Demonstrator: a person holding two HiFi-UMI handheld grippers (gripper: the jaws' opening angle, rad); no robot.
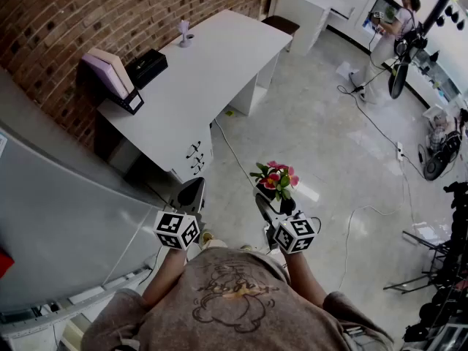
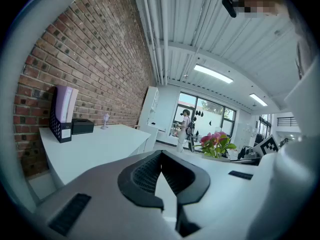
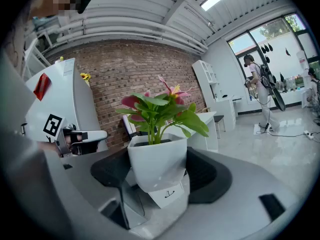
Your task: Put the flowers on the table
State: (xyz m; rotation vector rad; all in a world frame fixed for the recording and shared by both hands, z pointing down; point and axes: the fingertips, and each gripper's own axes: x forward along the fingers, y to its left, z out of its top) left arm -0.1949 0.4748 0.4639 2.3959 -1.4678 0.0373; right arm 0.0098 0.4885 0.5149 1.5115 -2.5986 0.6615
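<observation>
A white pot of pink flowers with green leaves sits upright between the dark pads of my right gripper, which is shut on it. From the head view the flowers hang over the floor in front of me, held by the right gripper. My left gripper is beside it to the left, and its jaws meet with nothing between them. The long white table stands ahead to the left along the brick wall, apart from both grippers.
On the table are a purple file holder, a black box and a small glass. A grey cabinet is close on my left. Cables cross the floor. A person and a fan are far right.
</observation>
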